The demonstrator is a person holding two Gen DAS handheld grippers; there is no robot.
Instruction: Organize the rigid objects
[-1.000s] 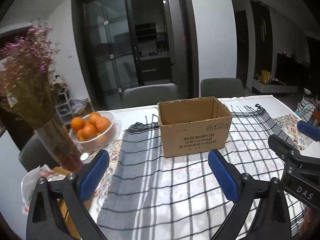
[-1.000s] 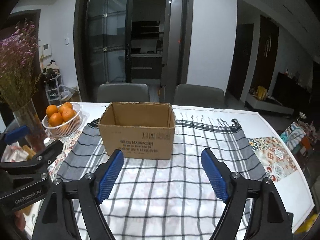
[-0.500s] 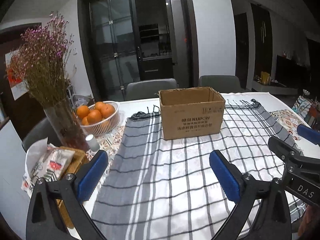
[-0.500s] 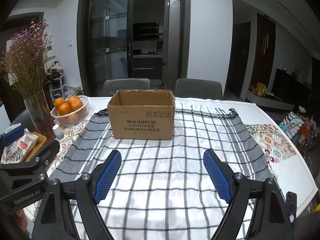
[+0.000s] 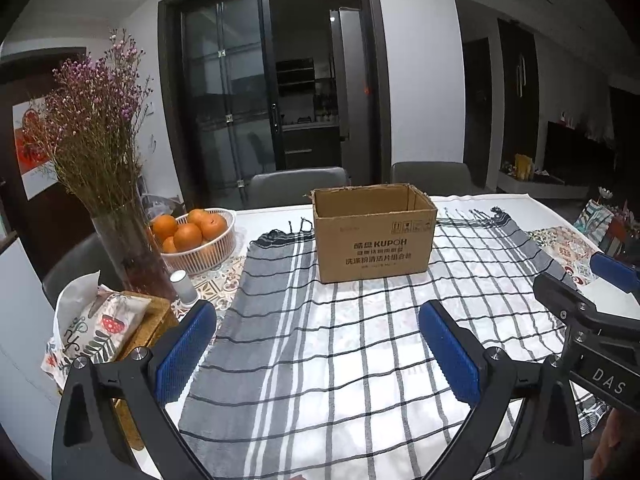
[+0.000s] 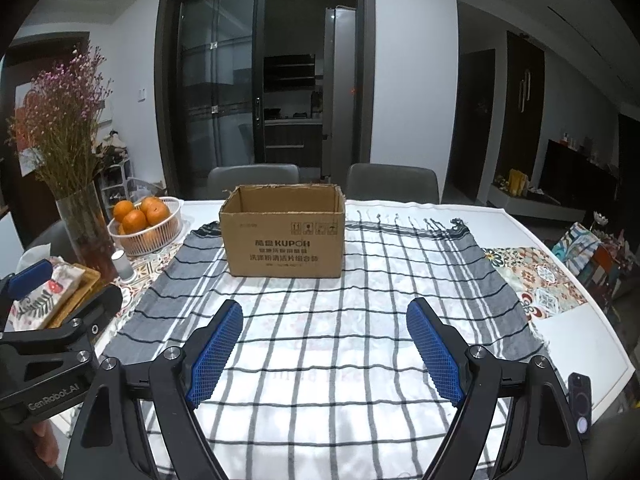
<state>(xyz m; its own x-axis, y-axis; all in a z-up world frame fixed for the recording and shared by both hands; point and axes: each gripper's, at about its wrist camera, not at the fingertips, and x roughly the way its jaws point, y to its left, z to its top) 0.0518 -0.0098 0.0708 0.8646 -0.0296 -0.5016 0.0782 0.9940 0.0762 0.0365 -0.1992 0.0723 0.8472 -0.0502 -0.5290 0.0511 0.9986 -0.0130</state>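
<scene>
Both grippers, left [image 5: 316, 344] and right [image 6: 324, 344], hover released and empty above the checked cloth [image 6: 320, 320], facing a cardboard box [image 6: 284, 240] near the table's far edge.

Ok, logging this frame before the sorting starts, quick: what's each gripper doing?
Left gripper: open, holding nothing, above the checked cloth.
Right gripper: open, holding nothing, facing the cardboard box.

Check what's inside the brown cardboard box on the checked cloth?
The brown cardboard box stands open-topped on the grey checked cloth. Only the upper inner walls show, bare. The near wall hides the floor and lower interior, so its contents cannot be told.
</scene>
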